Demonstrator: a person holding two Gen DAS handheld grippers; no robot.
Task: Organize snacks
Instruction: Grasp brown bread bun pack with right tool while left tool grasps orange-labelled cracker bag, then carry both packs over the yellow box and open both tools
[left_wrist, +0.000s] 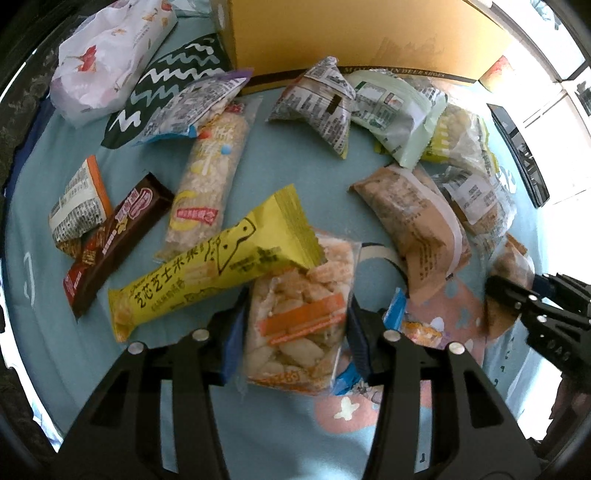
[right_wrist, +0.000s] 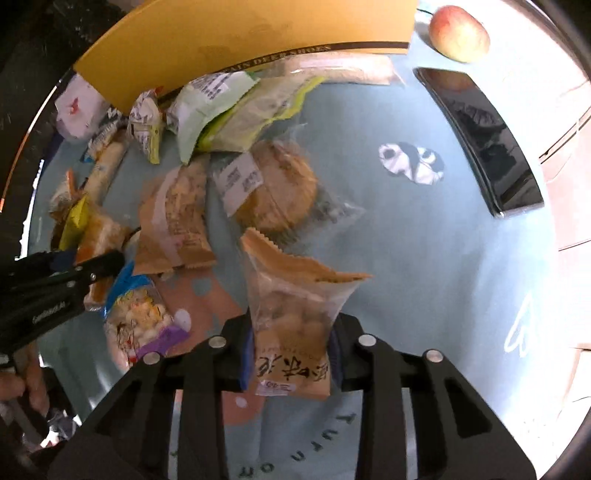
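Snacks lie scattered over the light-blue tablecloth (left_wrist: 288, 158) in front of the yellow cardboard box (left_wrist: 332, 33) at the far side, and I have one in each gripper. My left gripper (left_wrist: 295, 325) is partly closed on a clear pack of rice crackers with an orange band (left_wrist: 299, 321), its pads pressing both sides, with a yellow bar (left_wrist: 218, 266) lying across its upper left corner. My right gripper (right_wrist: 290, 349) is closed narrow on a clear pack with a tan serrated top (right_wrist: 295, 306), which stands up between the fingers. I judge this the pick-up step for both packs. Next I would lift each clear of its neighbours and carry it to its group, probably towards the box.
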